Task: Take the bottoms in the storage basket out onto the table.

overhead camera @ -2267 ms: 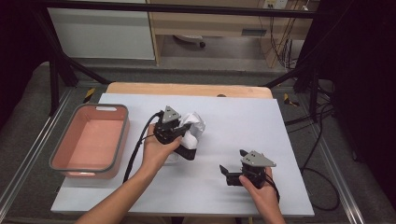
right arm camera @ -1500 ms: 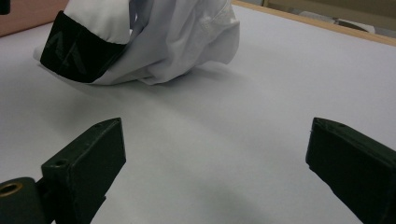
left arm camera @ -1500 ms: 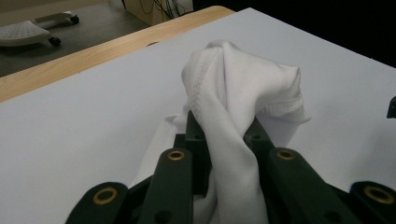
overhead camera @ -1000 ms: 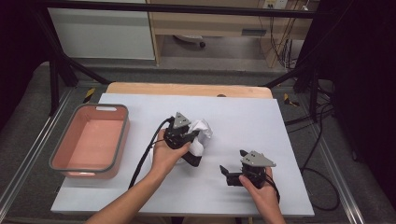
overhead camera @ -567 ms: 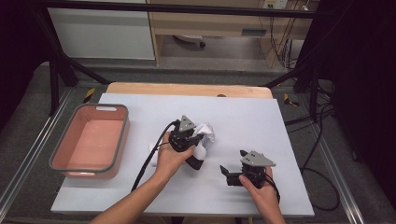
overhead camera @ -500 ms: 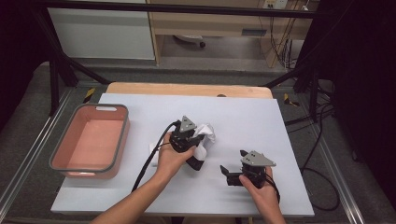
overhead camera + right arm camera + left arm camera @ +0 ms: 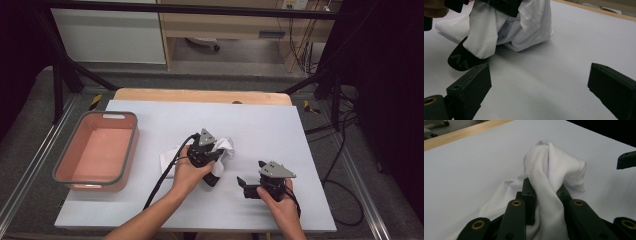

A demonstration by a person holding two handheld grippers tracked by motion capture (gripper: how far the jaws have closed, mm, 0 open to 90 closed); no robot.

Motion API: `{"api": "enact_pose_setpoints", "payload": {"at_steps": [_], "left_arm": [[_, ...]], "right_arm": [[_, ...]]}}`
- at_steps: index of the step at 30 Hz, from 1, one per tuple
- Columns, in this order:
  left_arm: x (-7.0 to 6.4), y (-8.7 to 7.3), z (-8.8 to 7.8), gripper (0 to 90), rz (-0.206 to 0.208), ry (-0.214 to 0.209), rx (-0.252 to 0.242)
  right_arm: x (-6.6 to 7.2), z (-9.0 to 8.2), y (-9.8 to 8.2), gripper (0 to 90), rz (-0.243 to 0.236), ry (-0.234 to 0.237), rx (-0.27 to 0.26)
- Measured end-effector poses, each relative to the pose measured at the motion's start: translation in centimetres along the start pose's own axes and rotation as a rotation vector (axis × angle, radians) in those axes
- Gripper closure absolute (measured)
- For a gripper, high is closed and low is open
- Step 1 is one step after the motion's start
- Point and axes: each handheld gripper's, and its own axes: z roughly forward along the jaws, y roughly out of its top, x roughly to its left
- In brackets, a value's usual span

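A white cloth (image 7: 226, 147) with a black end (image 7: 213, 179) lies bunched near the middle of the white table, and a flap of it (image 7: 168, 162) trails to the left. My left gripper (image 7: 206, 151) is shut on the bunched part. In the left gripper view the cloth (image 7: 550, 167) rises in a twisted fold between the closed jaws of the left gripper (image 7: 545, 192). My right gripper (image 7: 243, 186) rests on the table to the right of the cloth, open, its jaws pointing left. In the right gripper view its jaws (image 7: 539, 85) stand wide apart, short of the cloth (image 7: 524, 25) and its black end (image 7: 461, 60).
A pink bin (image 7: 131, 150) with a grey rim stands at the table's left side. A wooden strip (image 7: 200, 95) runs along the far edge. Bare white tabletop (image 7: 280, 130) lies behind and right of the grippers. One right gripper jaw tip (image 7: 626, 160) shows in the left gripper view.
My left gripper has carried the white cloth to the right and a little nearer, dragging it across the table. The right gripper has stayed in place, open.
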Motion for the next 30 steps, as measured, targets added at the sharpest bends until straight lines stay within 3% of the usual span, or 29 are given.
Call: {"api": "enact_pose_setpoints", "payload": {"at_steps": [30], "left_arm": [[-1.9,-1.0,1.9,71.9,0.024,-0.023,0.051]], "right_arm": [[-0.7,-0.2,-0.1,5.6,0.017,-0.039,0.005]]}}
